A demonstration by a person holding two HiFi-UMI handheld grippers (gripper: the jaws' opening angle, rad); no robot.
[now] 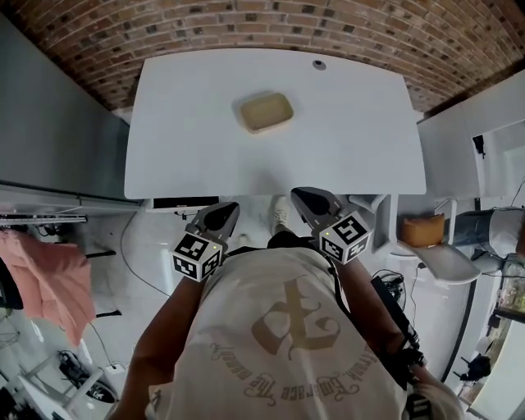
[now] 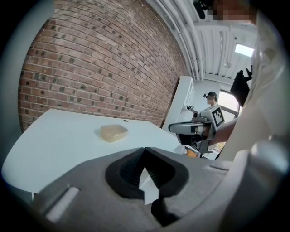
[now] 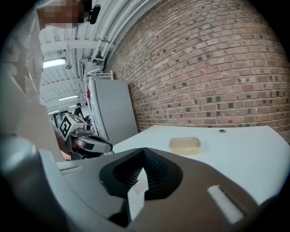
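A shallow tan plastic container [image 1: 264,111] lies alone on the white table [image 1: 353,139], toward its far half; it also shows as the tan container [image 2: 113,132] and the tan container [image 3: 185,145]. My left gripper [image 1: 223,215] and right gripper [image 1: 308,198] hover side by side just short of the table's near edge, close to the person's chest. Both are well back from the container. In the left gripper view my left gripper [image 2: 145,153] has its ribbed pads together, shut on nothing. My right gripper [image 3: 144,153] looks the same, shut and empty.
A brick wall [image 1: 246,20] runs behind the table. A grey cabinet [image 1: 49,123] stands at the left, white units [image 1: 467,131] at the right. A pink cloth [image 1: 51,279] hangs low left. A small round grommet [image 1: 319,64] sits near the table's far edge.
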